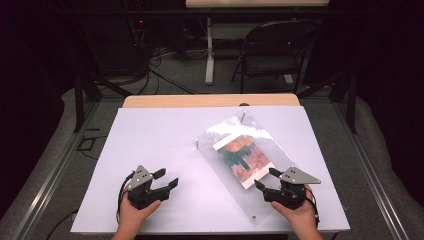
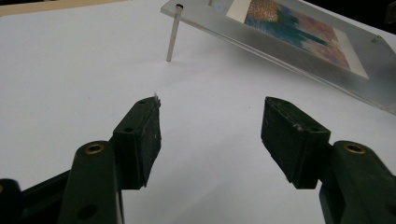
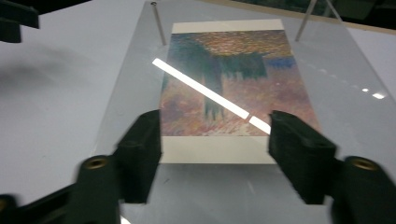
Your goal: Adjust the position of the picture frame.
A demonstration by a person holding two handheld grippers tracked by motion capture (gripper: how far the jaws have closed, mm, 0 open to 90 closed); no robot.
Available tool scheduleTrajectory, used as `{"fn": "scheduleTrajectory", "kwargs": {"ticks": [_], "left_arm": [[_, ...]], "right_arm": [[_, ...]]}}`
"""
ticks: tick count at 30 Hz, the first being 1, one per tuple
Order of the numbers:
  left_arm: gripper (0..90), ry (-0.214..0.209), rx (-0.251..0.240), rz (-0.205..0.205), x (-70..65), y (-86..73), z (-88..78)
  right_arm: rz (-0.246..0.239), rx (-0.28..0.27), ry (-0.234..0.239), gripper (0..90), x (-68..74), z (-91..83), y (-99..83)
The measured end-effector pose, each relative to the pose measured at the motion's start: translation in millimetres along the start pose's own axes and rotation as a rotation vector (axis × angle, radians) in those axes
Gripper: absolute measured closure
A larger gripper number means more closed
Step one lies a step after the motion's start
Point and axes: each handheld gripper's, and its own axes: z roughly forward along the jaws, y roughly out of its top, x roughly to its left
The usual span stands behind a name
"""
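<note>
Both hand-held grippers, left (image 1: 167, 179) and right (image 1: 265, 179), shown wide open and empty; acrylic picture frame (image 1: 272, 150), right of centre, is best approached squarely at its near edge

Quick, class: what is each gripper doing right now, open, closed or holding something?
Left gripper: open, holding nothing, over the white table sheet.
Right gripper: open, holding nothing, jaws at the near end of the clear acrylic frame with a colourful picture.

the high view looks down and forward over the whole tabletop (image 1: 150, 145). each tool view sits low and close. all three share the clear frame (image 1: 260, 150) (image 2: 280, 51) (image 3: 327, 84), at centre right from above.
</note>
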Motion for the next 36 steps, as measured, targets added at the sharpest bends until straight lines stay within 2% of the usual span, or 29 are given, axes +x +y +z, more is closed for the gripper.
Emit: {"fn": "scheduleTrajectory", "kwargs": {"ticks": [1, 6, 9, 13, 16, 19, 21, 26, 34, 36], "left_arm": [[37.5, 0.000, 0.001, 0.000, 0.0, 0.0, -0.1], [37.6, 0.006, -0.019, -0.006, 0.0, -0.2, -2.7], [37.7, 0.004, -0.009, -0.014, 0.5, -1.1, -1.7], [39.1, 0.006, -0.008, -0.033, 1.8, -0.6, 0.5], [42.1, 0.000, -0.027, -0.079, 7.6, 1.1, 5.7], [45.3, 0.013, -0.016, -0.127, 16.2, 5.3, 13.8], [47.8, 0.018, -0.020, -0.154, 20.6, 10.6, 17.7], [55.0, 0.033, -0.030, -0.152, 27.2, 26.8, 32.2], [61.7, 0.038, 0.053, -0.114, 31.2, 40.4, 76.5], [62.0, 0.051, 0.071, -0.097, 32.4, 42.3, 87.3]], "right_arm": [[0.002, -0.001, 0.019, 43.6, -1.0, -0.1, -0.9], [-0.004, -0.030, 0.036, 44.9, 0.7, -1.4, 0.4], [-0.009, -0.034, 0.058, 45.5, 3.5, -1.8, 1.9], [-0.006, -0.034, 0.051, 45.4, 3.7, -3.1, 3.3], [0.028, -0.039, 0.047, 47.4, -0.2, -4.7, 2.8], [0.090, -0.034, 0.069, 50.3, -5.3, -4.6, 1.5], [0.100, -0.031, 0.065, 51.1, -7.0, -4.2, 0.8], [0.098, -0.035, 0.058, 52.7, -6.6, -5.1, 1.6], [0.111, -0.035, 0.055, 51.7, -8.2, -6.2, 0.9], [0.119, -0.042, 0.058, 50.6, -9.9, -6.2, 0.4]]}}
